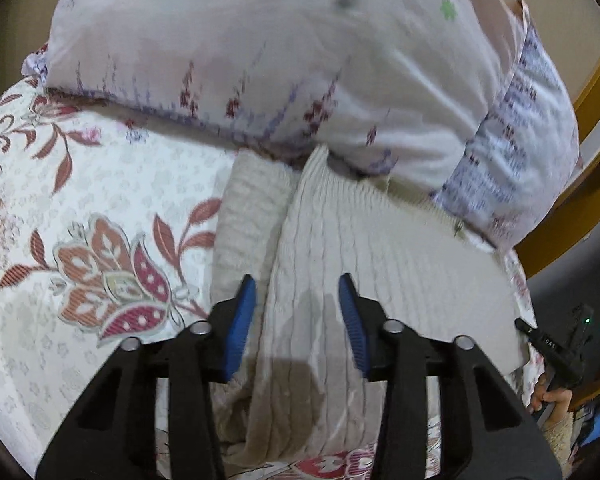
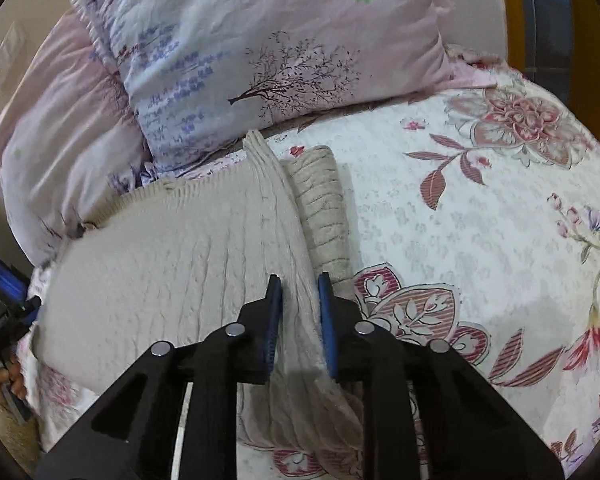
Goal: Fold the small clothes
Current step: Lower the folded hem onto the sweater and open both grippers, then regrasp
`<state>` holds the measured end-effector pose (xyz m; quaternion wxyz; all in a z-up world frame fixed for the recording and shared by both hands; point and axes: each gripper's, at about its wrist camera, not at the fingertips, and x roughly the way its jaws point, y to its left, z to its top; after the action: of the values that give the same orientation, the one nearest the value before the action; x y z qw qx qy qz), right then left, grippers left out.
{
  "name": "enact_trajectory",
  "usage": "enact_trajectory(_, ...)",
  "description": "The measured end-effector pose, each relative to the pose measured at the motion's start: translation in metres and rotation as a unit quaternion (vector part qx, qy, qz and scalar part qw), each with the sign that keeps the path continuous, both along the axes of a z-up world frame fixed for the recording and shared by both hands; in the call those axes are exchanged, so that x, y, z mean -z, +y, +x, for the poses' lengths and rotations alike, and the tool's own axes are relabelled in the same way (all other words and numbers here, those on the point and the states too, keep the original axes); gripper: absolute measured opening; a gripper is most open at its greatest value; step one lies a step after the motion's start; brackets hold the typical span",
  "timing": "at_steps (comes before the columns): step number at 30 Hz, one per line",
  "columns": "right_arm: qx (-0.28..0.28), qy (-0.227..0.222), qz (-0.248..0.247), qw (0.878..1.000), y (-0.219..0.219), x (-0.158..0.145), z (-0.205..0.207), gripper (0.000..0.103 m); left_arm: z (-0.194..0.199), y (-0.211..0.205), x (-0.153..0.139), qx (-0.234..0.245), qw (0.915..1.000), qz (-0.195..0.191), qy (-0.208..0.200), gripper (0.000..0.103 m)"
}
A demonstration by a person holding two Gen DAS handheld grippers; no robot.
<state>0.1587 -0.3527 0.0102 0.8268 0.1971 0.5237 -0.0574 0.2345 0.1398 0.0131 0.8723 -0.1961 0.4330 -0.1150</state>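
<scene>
While both grippers hover over it, a beige cable-knit sweater (image 2: 172,264) lies partly folded on a bed, its far end tucked against the pillows. My reading is that the fold is midway: one side panel has been turned over the body, leaving a raised ridge down the length, while a sleeve (image 2: 324,216) lies loose alongside and the bottom half has yet to be brought up.

Farthest left, the left gripper (image 1: 298,316) points down over the knit with its blue-padded jaws part open; fabric lies beneath the gap, but the pads do not press on it, so it holds nothing. To its right, the right gripper (image 2: 300,312) has narrowed its jaws onto the thick ridge of folded knit; the pads appear to pinch it.

The sweater is soft, ribbed and bulky, likely to slump rather than crease sharply. Under it lies a quilted bedspread (image 2: 480,208), white with large red and pink flowers. Two plump pillows (image 2: 260,60) in thin, crinkled pale pink cotton sit behind.
</scene>
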Motion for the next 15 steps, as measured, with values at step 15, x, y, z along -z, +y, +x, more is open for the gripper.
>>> enact_trajectory(15,0.000,-0.026,-0.008,1.000,0.007,-0.024,-0.019,0.009,-0.016,0.014,0.000,0.012,0.9998,-0.014,0.005,0.006)
